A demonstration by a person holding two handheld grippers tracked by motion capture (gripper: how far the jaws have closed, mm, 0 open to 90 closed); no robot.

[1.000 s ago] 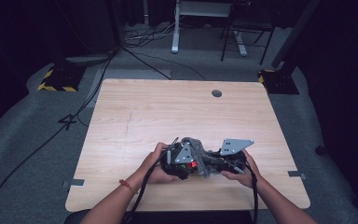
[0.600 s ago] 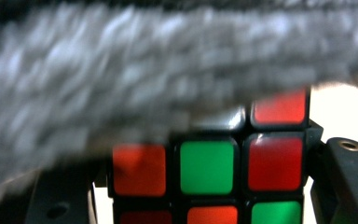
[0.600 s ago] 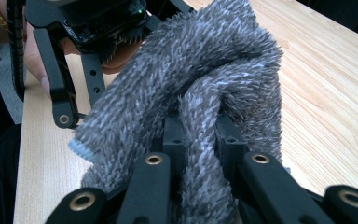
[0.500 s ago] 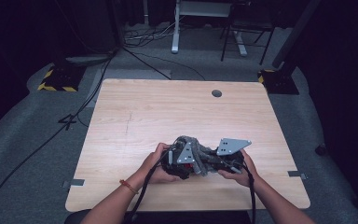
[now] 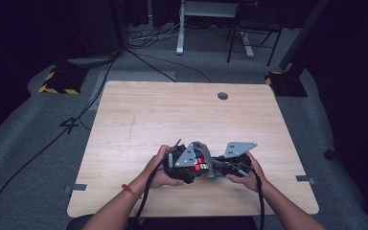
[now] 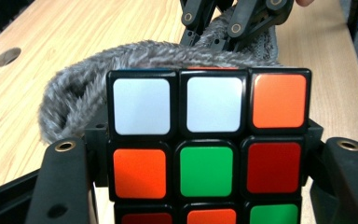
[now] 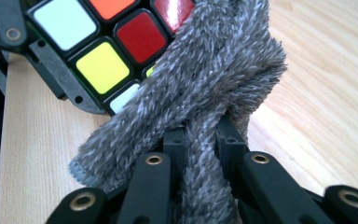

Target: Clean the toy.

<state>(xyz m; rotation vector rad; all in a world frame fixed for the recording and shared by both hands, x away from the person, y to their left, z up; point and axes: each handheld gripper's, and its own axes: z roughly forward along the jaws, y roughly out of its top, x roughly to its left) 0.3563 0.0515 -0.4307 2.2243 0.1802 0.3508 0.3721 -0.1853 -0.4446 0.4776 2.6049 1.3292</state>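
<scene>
One puzzle cube [image 6: 208,151] and one grey fuzzy cloth [image 7: 205,98] sit near the bench's [image 5: 139,115] front edge; the left hand-held gripper [image 5: 184,165] clamps the cube, the right hand-held gripper [image 5: 220,168] pinches the cloth.

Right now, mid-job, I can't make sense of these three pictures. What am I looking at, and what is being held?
No robot here: a person holds a hand-held gripper in each hand at a wooden table. The high view looks down from above the person's side. The other two pictures come from cameras riding on each gripper, looking along its black jaws. The left hand-held gripper is shut on a puzzle cube with coloured squares. The right hand-held gripper is shut on a grey fuzzy fabric piece, which wraps against the cube.
</scene>
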